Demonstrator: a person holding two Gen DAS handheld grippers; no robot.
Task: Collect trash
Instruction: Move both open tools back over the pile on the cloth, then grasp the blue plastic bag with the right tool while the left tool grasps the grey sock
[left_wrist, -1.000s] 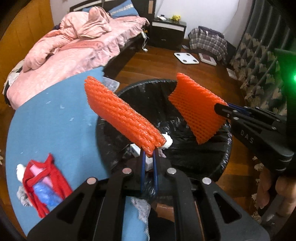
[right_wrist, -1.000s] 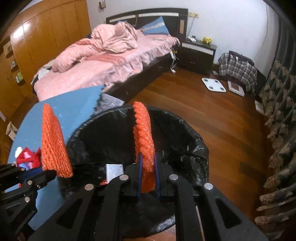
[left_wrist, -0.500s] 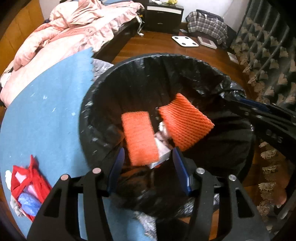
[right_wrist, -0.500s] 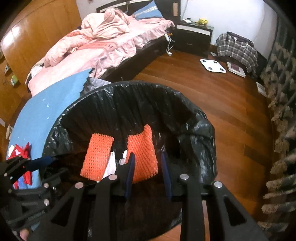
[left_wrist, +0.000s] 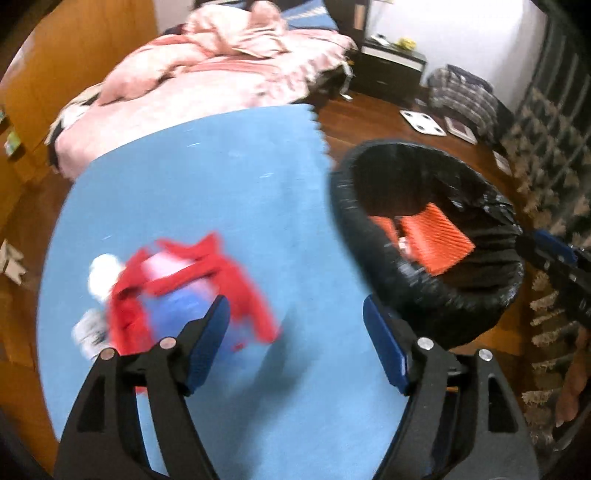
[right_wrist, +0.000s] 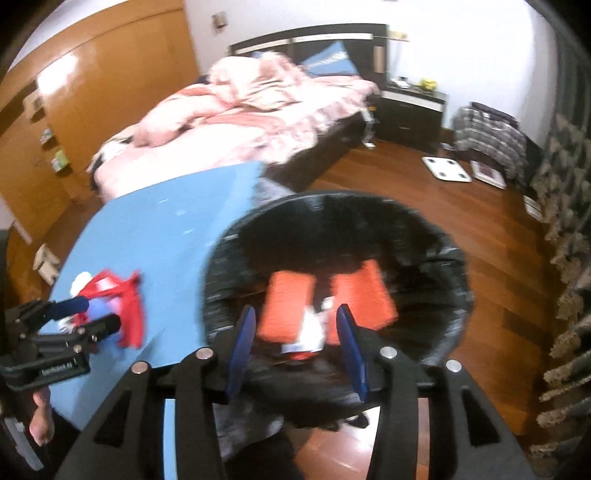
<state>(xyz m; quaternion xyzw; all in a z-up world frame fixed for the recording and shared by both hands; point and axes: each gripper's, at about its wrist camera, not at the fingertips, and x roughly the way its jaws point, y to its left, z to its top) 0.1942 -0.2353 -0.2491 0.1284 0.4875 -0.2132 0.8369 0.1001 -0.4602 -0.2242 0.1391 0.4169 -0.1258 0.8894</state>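
Left wrist: red bag (left_wrist: 192, 280) lies mid-mat (left_wrist: 229, 177), beside bin (left_wrist: 424, 295).

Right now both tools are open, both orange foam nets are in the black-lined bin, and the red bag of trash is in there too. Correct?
Not quite. The red bag of trash is not in the bin; the left wrist view shows it lying on the blue mat, beside the black-lined bin. The rest holds: left tool and right tool are open, and both orange foam nets lie in the bin.
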